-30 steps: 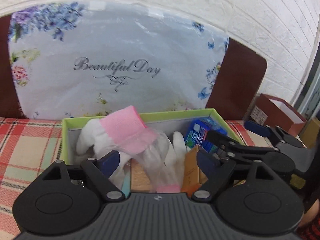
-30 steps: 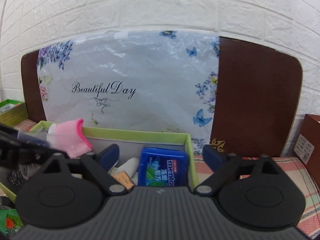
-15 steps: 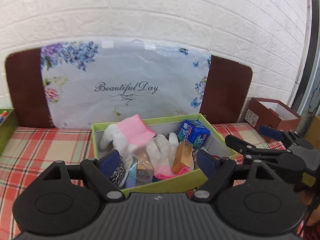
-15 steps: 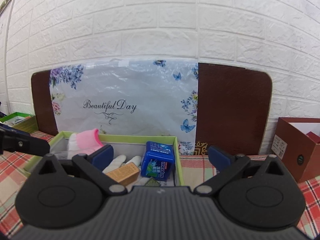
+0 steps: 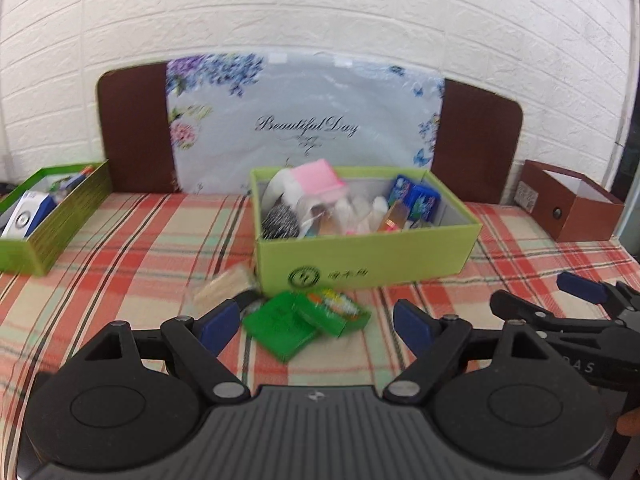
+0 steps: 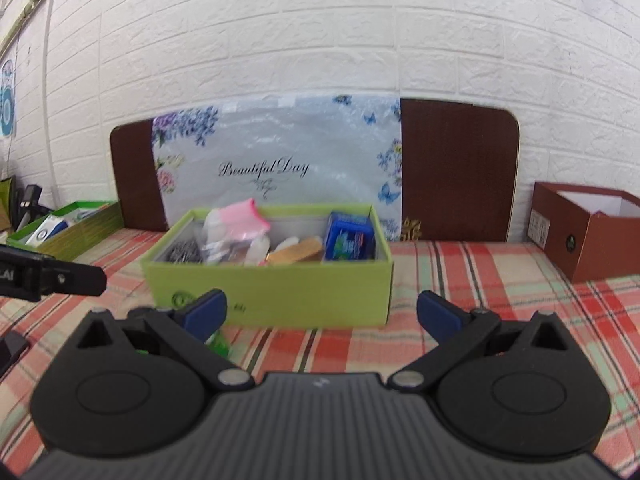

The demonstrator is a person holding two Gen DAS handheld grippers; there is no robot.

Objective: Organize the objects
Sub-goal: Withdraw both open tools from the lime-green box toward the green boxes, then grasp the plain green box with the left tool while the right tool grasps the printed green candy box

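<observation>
A lime green box (image 5: 372,258) (image 6: 280,294) stands mid-table, filled with pink-cuffed white gloves (image 5: 316,184), a blue mint tin (image 5: 418,200) (image 6: 350,236), a steel scourer (image 5: 280,222) and a tan box (image 6: 296,250). In front of it lie green packets (image 5: 308,320) and a tan packet (image 5: 224,286). My left gripper (image 5: 314,322) is open and empty, back from the box, over the green packets. My right gripper (image 6: 320,312) is open and empty, facing the box's front wall.
A plaid cloth (image 5: 140,248) covers the table. A second green box (image 5: 52,216) with items stands at the left. A brown box (image 5: 576,206) (image 6: 592,232) stands at the right. A floral "Beautiful Day" bag (image 5: 304,124) leans on a brown board by the brick wall.
Both grippers have pulled back and away from the lime green box, staying open. The packets on the cloth in front of the box have come into view.
</observation>
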